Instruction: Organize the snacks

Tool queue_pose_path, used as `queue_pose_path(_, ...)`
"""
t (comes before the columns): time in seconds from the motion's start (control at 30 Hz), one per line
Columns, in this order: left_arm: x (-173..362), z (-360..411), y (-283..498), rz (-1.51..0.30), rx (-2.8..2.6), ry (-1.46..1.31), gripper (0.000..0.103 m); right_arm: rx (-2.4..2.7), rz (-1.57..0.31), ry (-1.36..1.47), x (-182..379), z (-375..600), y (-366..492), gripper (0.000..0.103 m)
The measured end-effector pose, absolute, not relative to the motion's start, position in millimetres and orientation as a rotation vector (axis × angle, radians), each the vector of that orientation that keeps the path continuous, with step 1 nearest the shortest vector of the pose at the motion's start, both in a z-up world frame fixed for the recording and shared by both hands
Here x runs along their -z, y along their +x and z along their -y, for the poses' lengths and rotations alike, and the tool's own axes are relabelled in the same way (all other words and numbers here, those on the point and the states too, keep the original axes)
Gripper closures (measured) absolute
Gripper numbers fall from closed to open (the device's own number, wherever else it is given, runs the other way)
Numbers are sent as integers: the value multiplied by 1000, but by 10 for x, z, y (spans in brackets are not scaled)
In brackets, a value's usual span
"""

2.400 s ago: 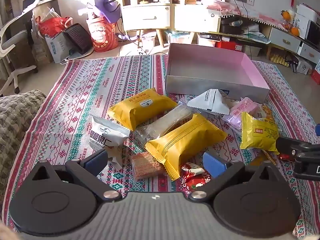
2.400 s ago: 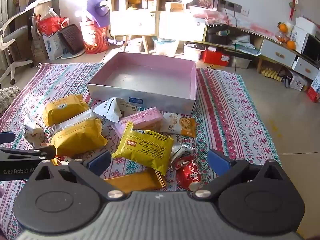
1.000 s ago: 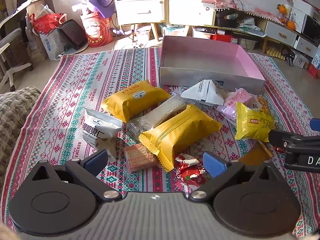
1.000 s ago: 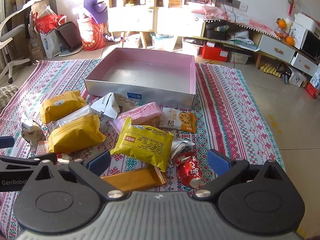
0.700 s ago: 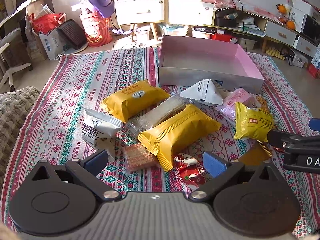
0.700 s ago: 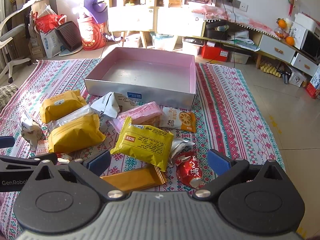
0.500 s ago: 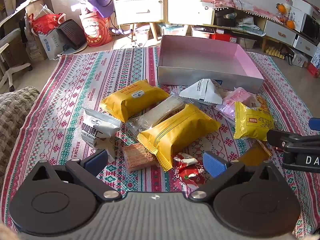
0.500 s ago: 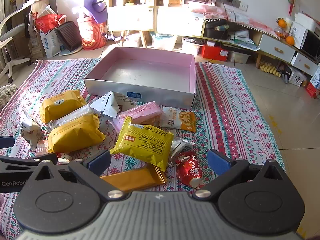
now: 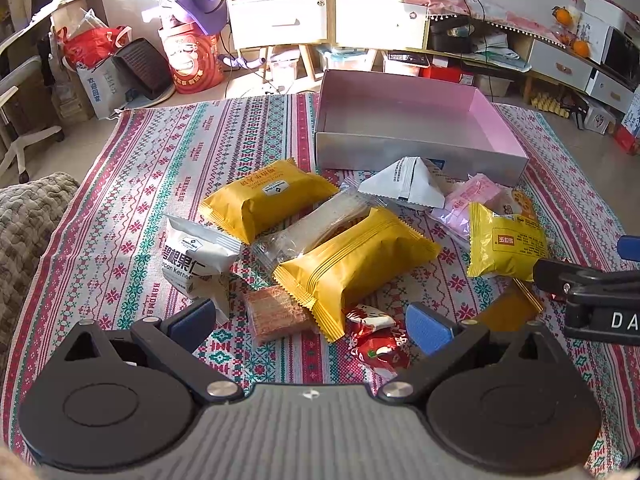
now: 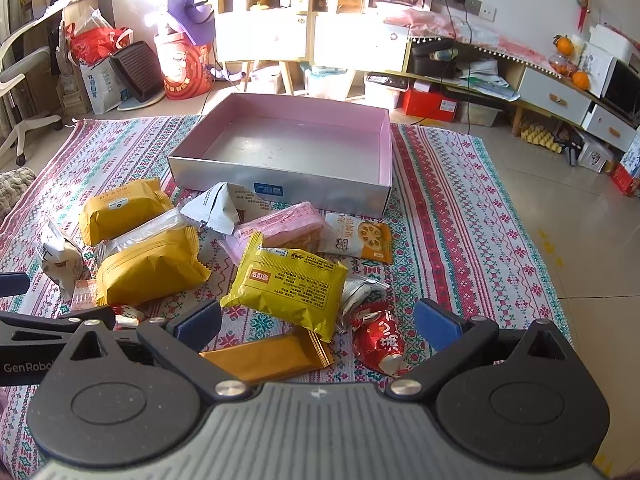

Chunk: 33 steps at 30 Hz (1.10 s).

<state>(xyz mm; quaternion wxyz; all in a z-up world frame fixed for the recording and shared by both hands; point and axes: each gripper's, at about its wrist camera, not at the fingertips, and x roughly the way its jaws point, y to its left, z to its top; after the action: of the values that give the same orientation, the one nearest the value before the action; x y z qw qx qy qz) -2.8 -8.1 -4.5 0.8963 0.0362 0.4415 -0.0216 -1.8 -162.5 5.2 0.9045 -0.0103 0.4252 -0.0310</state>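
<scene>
An empty pink-lined silver box (image 9: 416,152) (image 10: 280,184) stands on a patterned cloth. In front of it lie several snack packs: two big yellow packs (image 9: 352,256) (image 9: 264,196), a white nut pack (image 9: 196,256), a clear wafer pack (image 9: 316,224), a small orange-brown cracker pack (image 9: 276,312), a red candy (image 9: 380,348), a white triangular pack (image 9: 404,184), a pink pack (image 10: 280,228), a yellow flat pack (image 10: 288,284), an orange bar (image 10: 264,356), a red pouch (image 10: 380,340). My left gripper (image 9: 312,320) is open above the cracker and candy. My right gripper (image 10: 318,322) is open above the orange bar and red pouch.
The patterned cloth (image 9: 160,160) covers the floor. A grey woolly cushion (image 9: 28,216) lies at the left. Shelves, drawers, bags and a red bucket (image 9: 192,60) stand behind the cloth. Tiled floor (image 10: 560,200) lies to the right.
Both grippers have drifted slightly back and up; the snacks and box sit a little lower and farther in view. Nothing was picked up or moved.
</scene>
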Motion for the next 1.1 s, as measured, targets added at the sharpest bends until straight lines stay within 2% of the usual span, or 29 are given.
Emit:
queue_pose_path(0.77, 51, 76, -21, -919, 49, 74, 0, 64, -881, -21, -57, 1623, -15, 0)
queue_pose_path(1.1, -18, -78, 162, -1013, 159, 55, 0, 23, -972, 33, -119, 1764, 144, 1)
